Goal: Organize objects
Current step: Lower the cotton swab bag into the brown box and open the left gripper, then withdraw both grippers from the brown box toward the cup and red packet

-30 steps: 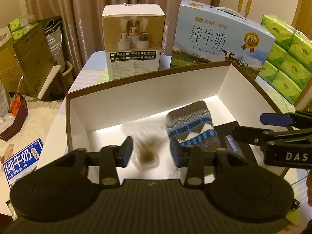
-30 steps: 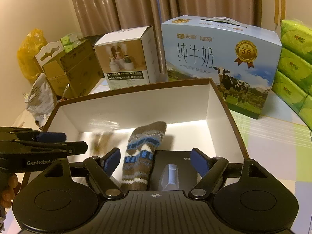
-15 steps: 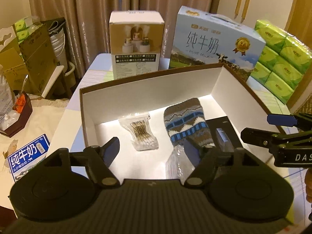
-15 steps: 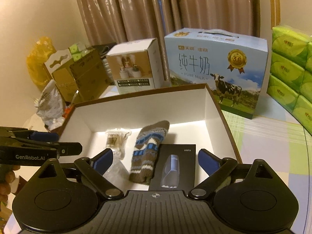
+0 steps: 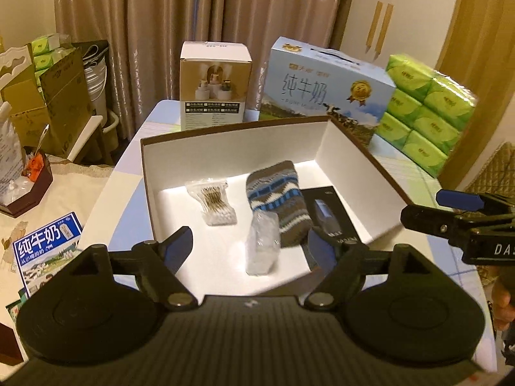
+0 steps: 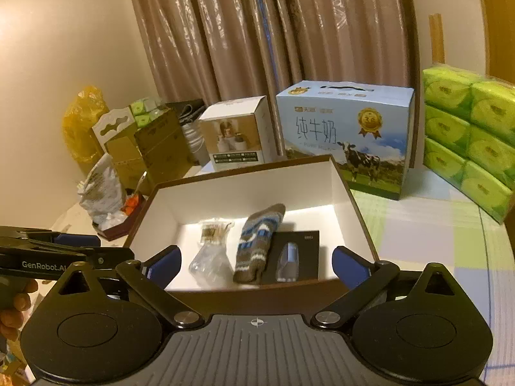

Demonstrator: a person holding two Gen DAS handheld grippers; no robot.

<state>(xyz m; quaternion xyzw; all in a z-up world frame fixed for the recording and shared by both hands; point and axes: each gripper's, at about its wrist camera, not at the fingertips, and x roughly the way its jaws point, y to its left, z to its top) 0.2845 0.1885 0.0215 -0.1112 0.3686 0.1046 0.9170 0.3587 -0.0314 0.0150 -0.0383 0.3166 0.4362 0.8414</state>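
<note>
both grippers hang above the near edge of the open white box (image 5: 231,143), left gripper (image 5: 249,244) and right gripper (image 6: 256,262) spread wide and empty; inside, left to right: cotton swab bag (image 5: 215,204), clear packet (image 5: 262,246), knit sock (image 5: 278,199), black carton (image 5: 331,217)

Readable stuff from my grippers: milk box (image 6: 346,135) says 纯牛奶 and "PURE MILK", flat carton (image 5: 48,251) off the table says 纯牛奶 too. My left gripper (image 6: 45,265) reads "GenRobot.AI", right gripper (image 5: 492,249) shows "DAS".
</note>
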